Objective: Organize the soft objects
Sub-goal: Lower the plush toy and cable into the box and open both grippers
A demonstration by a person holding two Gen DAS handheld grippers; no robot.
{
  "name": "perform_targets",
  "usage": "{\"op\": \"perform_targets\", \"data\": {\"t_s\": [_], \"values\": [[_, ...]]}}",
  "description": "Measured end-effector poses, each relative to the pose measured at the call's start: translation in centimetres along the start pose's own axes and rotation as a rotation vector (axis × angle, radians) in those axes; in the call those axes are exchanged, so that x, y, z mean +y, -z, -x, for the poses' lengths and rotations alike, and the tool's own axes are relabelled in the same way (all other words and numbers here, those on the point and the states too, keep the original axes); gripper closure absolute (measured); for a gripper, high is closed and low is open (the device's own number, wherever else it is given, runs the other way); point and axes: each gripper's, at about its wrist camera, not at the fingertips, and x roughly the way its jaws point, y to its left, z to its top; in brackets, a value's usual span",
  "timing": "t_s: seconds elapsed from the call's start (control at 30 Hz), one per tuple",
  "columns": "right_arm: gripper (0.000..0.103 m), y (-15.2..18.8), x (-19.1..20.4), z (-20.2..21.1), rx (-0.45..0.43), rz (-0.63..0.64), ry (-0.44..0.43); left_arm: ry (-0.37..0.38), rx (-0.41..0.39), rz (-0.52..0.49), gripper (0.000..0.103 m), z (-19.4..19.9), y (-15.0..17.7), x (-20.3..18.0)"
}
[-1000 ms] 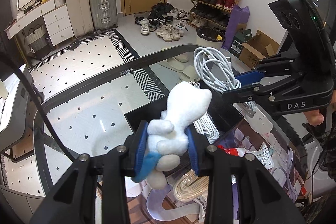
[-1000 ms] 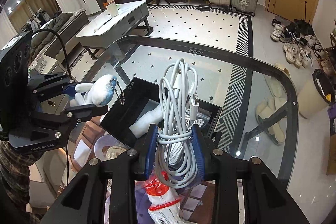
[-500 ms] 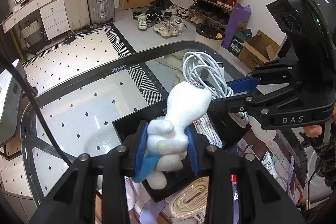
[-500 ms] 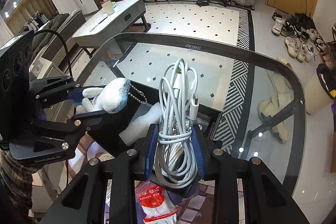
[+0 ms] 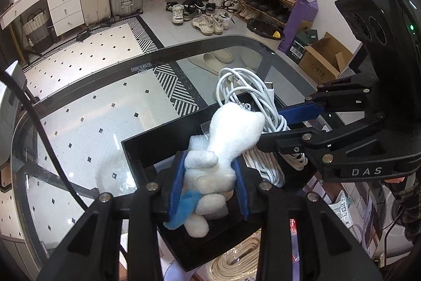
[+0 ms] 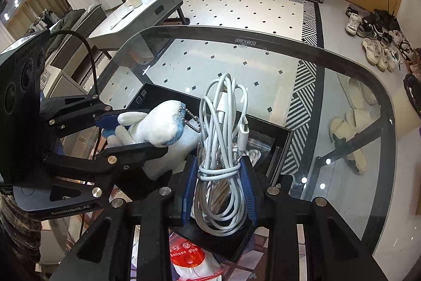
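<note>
The left gripper (image 5: 209, 188) is closed on a white plush toy (image 5: 223, 146). The toy is squeezed in the middle by the two blue pads (image 5: 175, 183). Its head sticks out past the fingertips, and a little bead chain (image 6: 190, 120) hangs from the top of it. A bit of blue cloth can be seen low on the toy, by the left pad.

The right gripper (image 6: 219, 181) is closed on a bundle of white cable (image 6: 223, 138). The bundle is pinched by blue pads at the spot where it is wrapped round by its own cord. The long loops stick up past the fingertips, and a plug end can be seen among them.

Both things are held over a black box (image 5: 158, 138). The box is open at the top and is set on a glass table (image 6: 263, 75). The toy is held just beside the cable, and in the left wrist view they look as if they touch. Something white and a clear bag can be seen inside the box, under the toy and the cable.

A white bag with a red label (image 6: 188, 254) is seen under the glass, near the right gripper. A roll of cream strap (image 5: 236, 262) is seen there too. Shoes (image 5: 208, 15) are laid on the floor far behind the table.
</note>
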Motion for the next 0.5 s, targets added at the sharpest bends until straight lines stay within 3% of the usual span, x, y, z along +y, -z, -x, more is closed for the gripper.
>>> {"op": "perform_targets", "data": {"t_s": [0.5], "values": [[0.071,0.5,0.6,-2.3,0.051,0.023,0.002,0.001,0.056,0.014,0.069,-1.9,0.2,-0.3]]}}
